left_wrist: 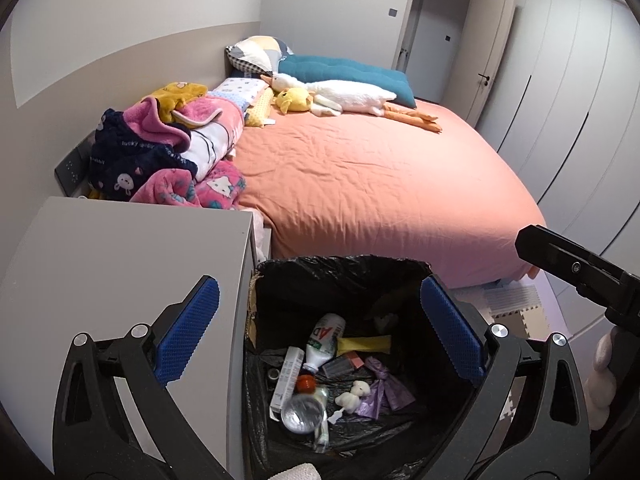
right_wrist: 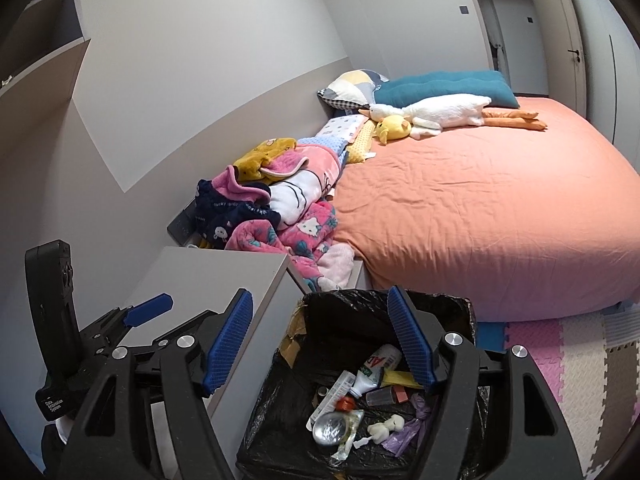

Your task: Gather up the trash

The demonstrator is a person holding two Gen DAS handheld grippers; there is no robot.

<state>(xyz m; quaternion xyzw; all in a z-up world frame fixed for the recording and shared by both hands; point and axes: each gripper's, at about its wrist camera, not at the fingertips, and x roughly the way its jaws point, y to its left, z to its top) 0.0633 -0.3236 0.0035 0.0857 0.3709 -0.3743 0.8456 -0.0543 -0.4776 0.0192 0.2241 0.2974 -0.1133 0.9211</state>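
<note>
A bin with a black liner (left_wrist: 344, 262) stands between the grey cabinet and the bed. It holds a white bottle (left_wrist: 326, 338), a white box (left_wrist: 286, 380), a yellow wrapper (left_wrist: 364, 345), a purple bag (left_wrist: 382, 394), crumpled tissue (left_wrist: 354, 396) and a clear crushed bottle (left_wrist: 302, 414). My left gripper (left_wrist: 320, 328) hangs over the bin, open wide, with nothing between its blue pads. My right gripper (right_wrist: 320, 320) is also open and empty above the bin (right_wrist: 352, 296), over the same white bottle (right_wrist: 376, 368). In the right wrist view, one blue left finger (right_wrist: 148, 310) shows at the left.
A grey cabinet (left_wrist: 120, 264) stands against the bin's left side. Behind it lies a bed with an orange sheet (left_wrist: 380, 184), a heap of pink and navy clothes (left_wrist: 172, 152) and a plush goose (left_wrist: 348, 96). Foam floor mats (right_wrist: 560, 360) lie to the right, below white wardrobe doors (left_wrist: 580, 100).
</note>
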